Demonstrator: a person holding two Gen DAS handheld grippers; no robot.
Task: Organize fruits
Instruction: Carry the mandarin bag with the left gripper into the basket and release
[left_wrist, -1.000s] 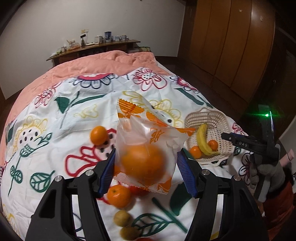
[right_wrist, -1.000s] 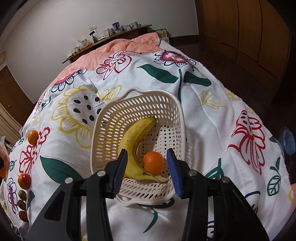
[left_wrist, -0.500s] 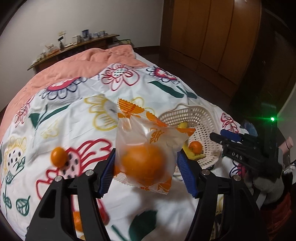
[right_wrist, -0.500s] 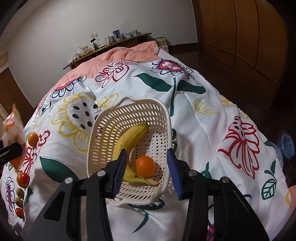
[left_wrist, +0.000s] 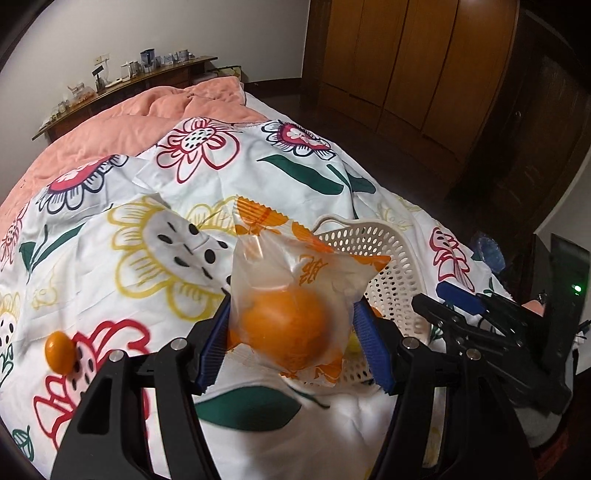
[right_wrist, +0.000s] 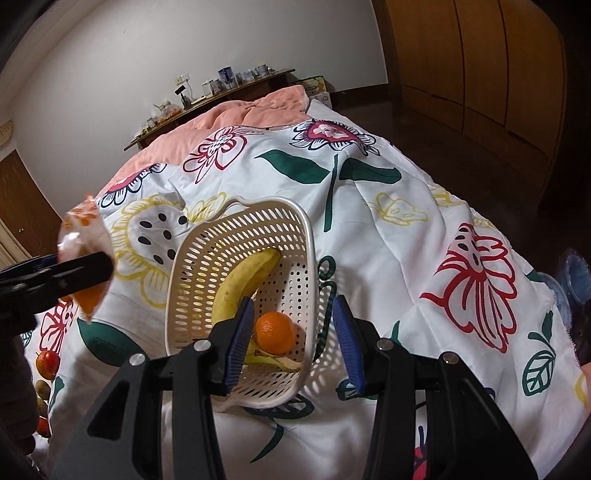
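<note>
My left gripper (left_wrist: 291, 314) is shut on a clear, orange-printed bag holding a big orange (left_wrist: 284, 325), carried above the flowered bedspread. Right behind the bag sits the white perforated basket (left_wrist: 384, 251). In the right wrist view the basket (right_wrist: 207, 266) holds a banana (right_wrist: 240, 284) and a small orange (right_wrist: 275, 332). My right gripper (right_wrist: 293, 306) hovers open over the basket's near right side, one finger inside the wall and one outside, pads apart from it. At the left edge of that view is the bag (right_wrist: 83, 229) in the left gripper (right_wrist: 85, 266).
A loose small orange (left_wrist: 59, 354) lies on the bedspread at the left. Red fruit (right_wrist: 47, 363) and greenish fruit (right_wrist: 42, 387) lie near the bed's left edge. A pink quilt (left_wrist: 129, 122) covers the far end. Dark wardrobes and floor lie to the right.
The left gripper has carried the bagged orange to the right, from over the loose fruit to just beside the basket. The right gripper has drifted slightly right over the basket.
</note>
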